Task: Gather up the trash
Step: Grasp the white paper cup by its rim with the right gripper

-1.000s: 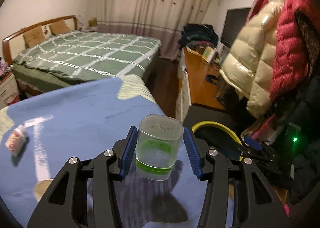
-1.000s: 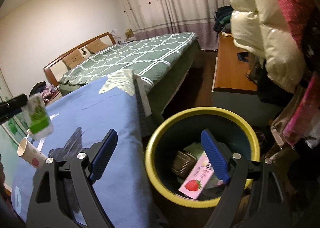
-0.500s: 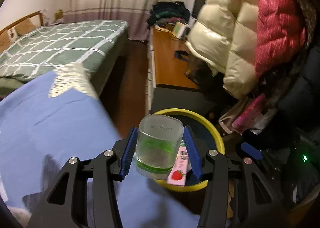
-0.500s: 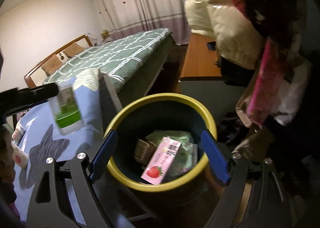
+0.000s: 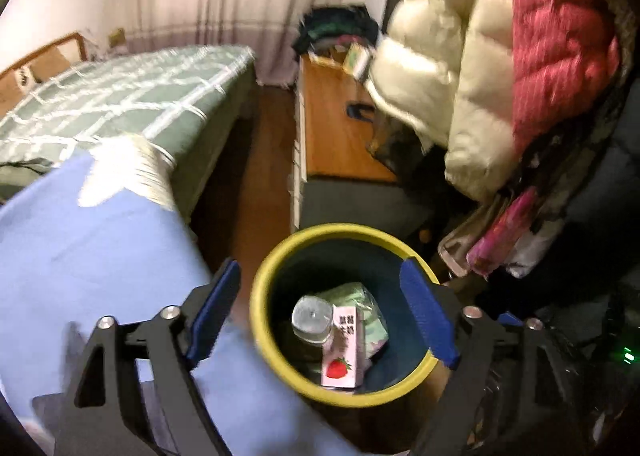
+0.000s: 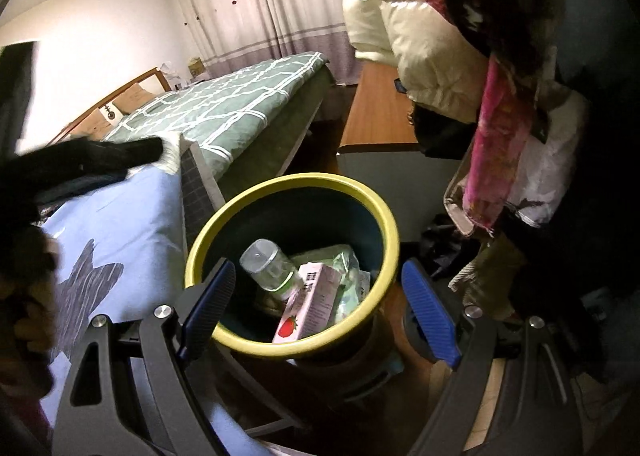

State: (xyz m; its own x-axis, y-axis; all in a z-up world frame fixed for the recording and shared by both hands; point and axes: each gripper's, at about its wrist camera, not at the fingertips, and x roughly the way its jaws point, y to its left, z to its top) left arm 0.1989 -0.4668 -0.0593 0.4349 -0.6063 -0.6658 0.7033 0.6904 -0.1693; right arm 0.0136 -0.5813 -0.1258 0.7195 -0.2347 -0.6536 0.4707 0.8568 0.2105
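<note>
The pink carton [image 5: 340, 348] lying in the yellow-rimmed bin [image 5: 276, 252] carries a red strawberry picture and a few printed characters near its top, too small and blurred to read. In the right wrist view it [image 6: 310, 302] shows a barcode-like patch, also illegible.

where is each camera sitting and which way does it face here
Left wrist: rides the left gripper, angled down over the yellow-rimmed bin; its own open fingers show, jaws just opened, nothing between them.
Right wrist: rides the right gripper, looking down at the same bin from nearer the blue cloth; its open fingers and the left gripper's dark body show.
Shared: bin, clear cup, strawberry carton, green bed.
</note>
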